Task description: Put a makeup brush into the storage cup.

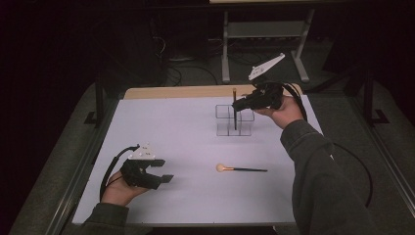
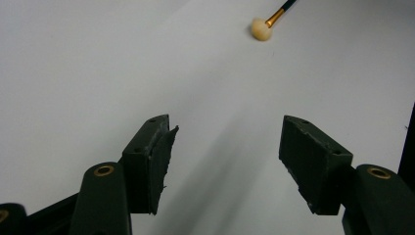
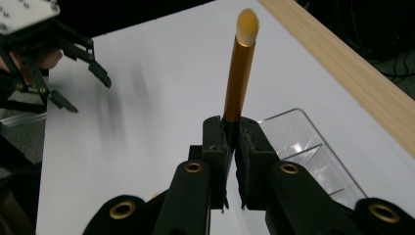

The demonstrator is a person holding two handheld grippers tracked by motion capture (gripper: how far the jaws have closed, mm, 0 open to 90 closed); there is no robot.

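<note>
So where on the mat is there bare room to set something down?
Free: the wide stretch between the left gripper and the clear organizer, and the near strip below the lying brush. Crowded: the organizer, where the right gripper holds a brush.

Left gripper (image 1: pixel 164 170) agape, right gripper (image 1: pixel 237 105) clamped.

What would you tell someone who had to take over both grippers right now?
Right gripper: shut on a brush, held upright over the clear organizer at the table's far side.
Left gripper: open, holding nothing, low at the near left.
Second brush lies flat on the table, mid-front.
Done: one brush picked up and brought to the organizer.
Left: probably lower it into a compartment, then fetch the second brush.
</note>
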